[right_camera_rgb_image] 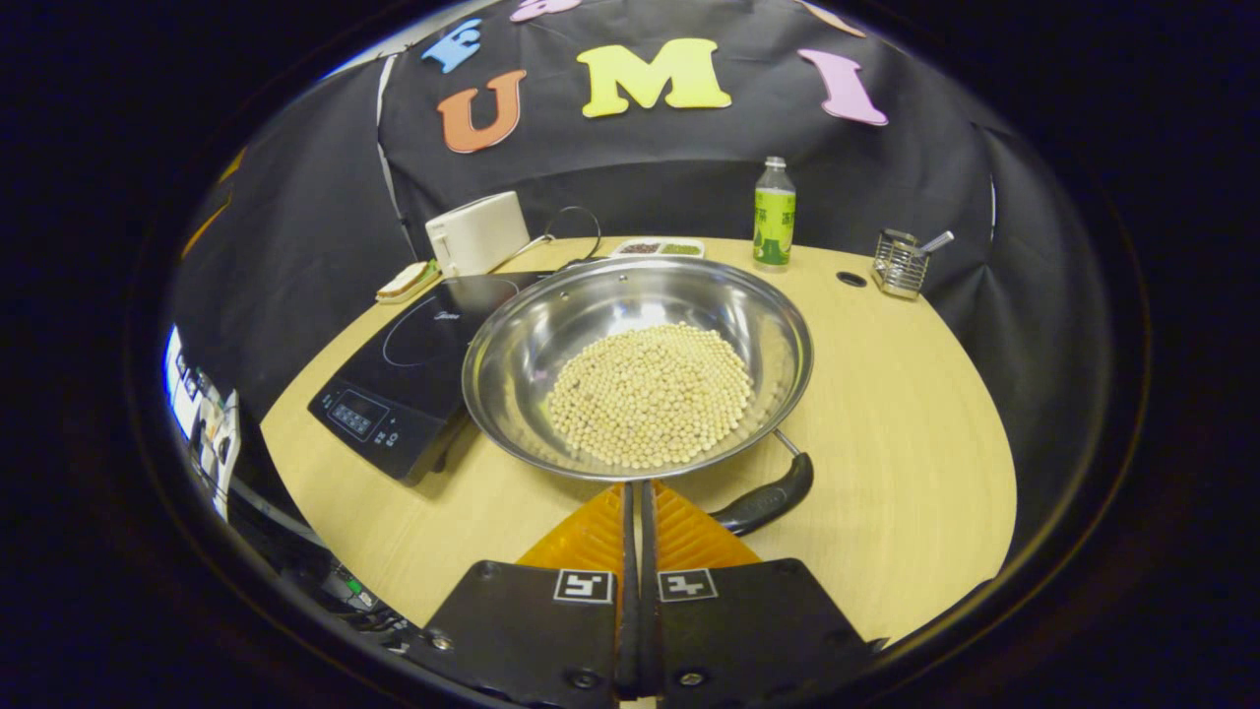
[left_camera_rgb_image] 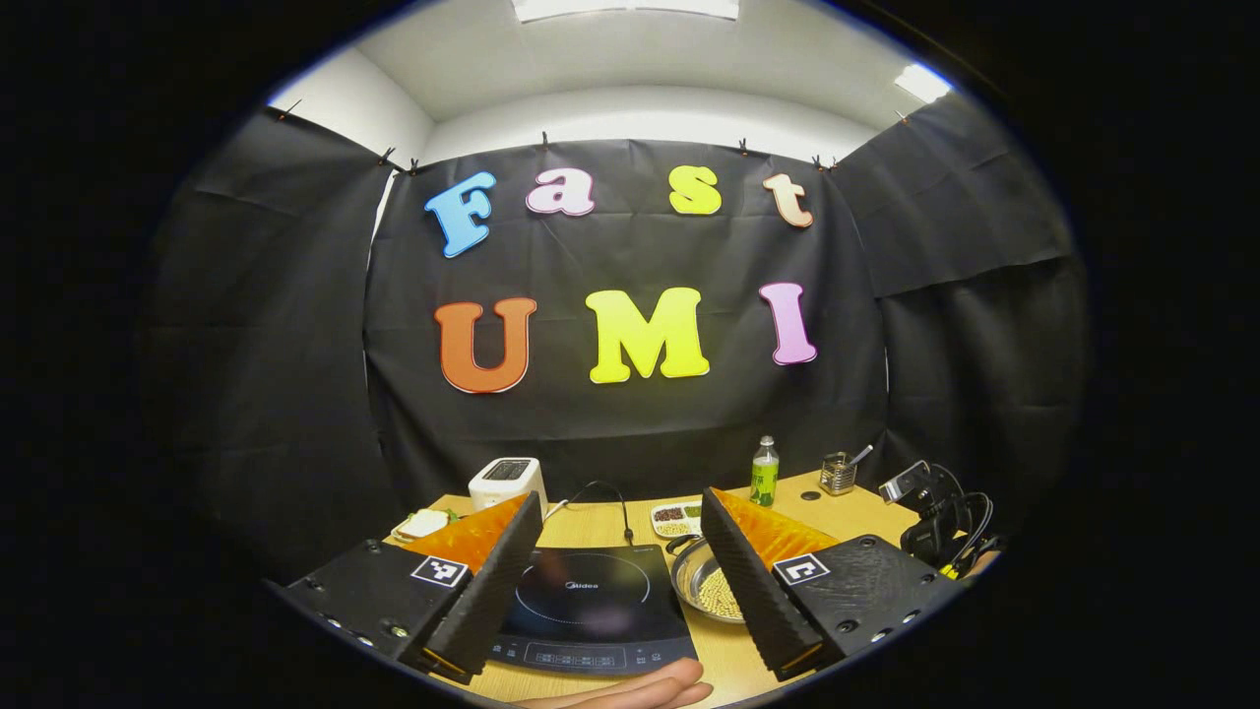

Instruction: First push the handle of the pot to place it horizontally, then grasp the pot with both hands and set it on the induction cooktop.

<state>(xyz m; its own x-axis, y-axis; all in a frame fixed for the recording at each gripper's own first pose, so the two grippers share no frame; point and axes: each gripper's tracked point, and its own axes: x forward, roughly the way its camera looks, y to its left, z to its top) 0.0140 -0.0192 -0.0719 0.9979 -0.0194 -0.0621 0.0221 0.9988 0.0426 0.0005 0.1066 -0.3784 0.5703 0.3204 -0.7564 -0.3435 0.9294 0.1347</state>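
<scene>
Handle point(right_camera_rgb_image: 766, 502): pointing toward 5 o'clock, not yet horizontal.
Pot point(right_camera_rgb_image: 638, 364): sitting on bench point(right_camera_rgb_image: 906, 414), off cooktop point(right_camera_rgb_image: 418, 364).
Right tool point(right_camera_rgb_image: 635, 512): clenched, holding nothing.
Left tool point(left_camera_rgb_image: 615, 581): spread wide, hovering.

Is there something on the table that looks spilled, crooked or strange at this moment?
Nothing is spilled or damaged. The beans stay inside the steel pot, which stands on the table beside the induction cooktop, not on it. Only the pot handle sits askew, angled toward the right gripper, whose fingers are closed.
</scene>
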